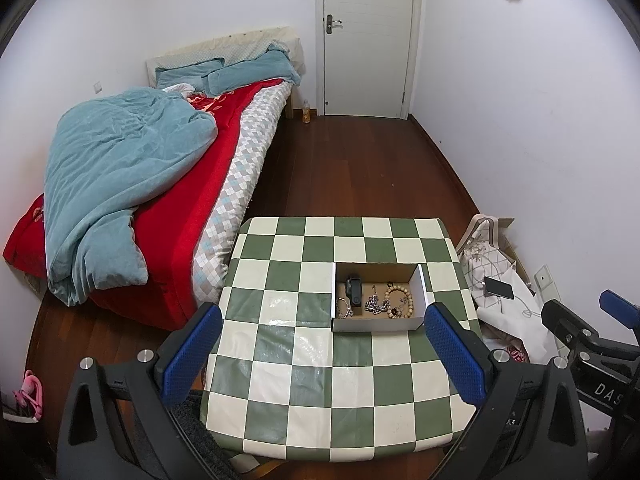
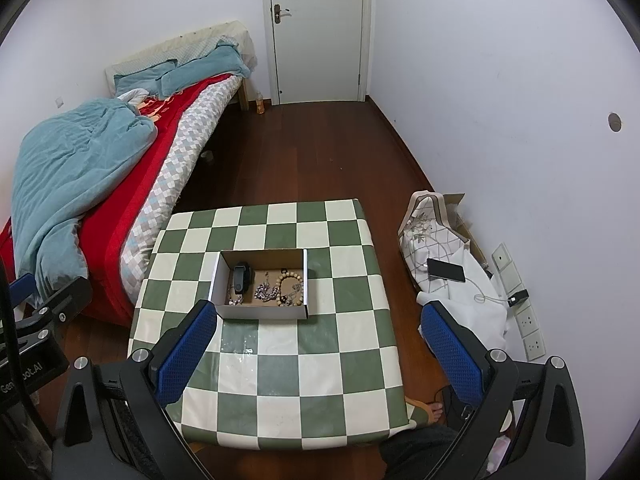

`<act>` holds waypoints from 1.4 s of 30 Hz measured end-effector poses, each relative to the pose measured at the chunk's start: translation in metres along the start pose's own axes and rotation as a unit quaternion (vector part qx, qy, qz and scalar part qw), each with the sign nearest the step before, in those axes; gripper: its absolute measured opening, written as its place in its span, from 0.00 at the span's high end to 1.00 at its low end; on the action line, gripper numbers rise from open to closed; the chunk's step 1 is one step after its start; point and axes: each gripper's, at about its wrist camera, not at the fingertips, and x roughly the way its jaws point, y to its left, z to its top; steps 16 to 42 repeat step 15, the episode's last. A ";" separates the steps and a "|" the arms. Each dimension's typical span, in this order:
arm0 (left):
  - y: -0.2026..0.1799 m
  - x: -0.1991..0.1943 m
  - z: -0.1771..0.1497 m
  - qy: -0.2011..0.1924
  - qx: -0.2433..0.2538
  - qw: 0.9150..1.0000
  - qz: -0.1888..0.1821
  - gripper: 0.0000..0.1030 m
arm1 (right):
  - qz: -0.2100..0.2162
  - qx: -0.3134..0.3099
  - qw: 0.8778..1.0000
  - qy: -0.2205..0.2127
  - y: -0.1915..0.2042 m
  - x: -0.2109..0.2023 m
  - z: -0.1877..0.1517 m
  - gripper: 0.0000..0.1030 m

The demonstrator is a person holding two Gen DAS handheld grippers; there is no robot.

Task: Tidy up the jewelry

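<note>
A shallow white cardboard box sits on the green-and-cream checkered table. Inside lie a black watch, a silver chain, a beaded bracelet and more small pieces. My left gripper is open and empty, held above the table's near half, in front of the box. My right gripper is open and empty, above the table's right side. The right gripper also shows in the left wrist view.
A bed with a red sheet and teal duvet stands left of the table. A bag and white cloth with a phone lie on the floor at the right by the wall. A closed white door is at the back.
</note>
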 end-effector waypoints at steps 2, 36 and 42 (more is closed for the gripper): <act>0.000 0.000 0.000 -0.001 0.000 1.000 0.001 0.00 | 0.000 0.000 1.000 -0.001 0.000 0.000 0.000 0.00; 0.000 -0.008 -0.001 -0.001 0.003 1.000 -0.008 0.00 | 0.000 0.002 1.000 -0.002 -0.002 -0.004 0.003 0.00; 0.000 -0.008 -0.001 -0.001 0.003 1.000 -0.008 0.00 | 0.000 0.002 1.000 -0.002 -0.002 -0.004 0.003 0.00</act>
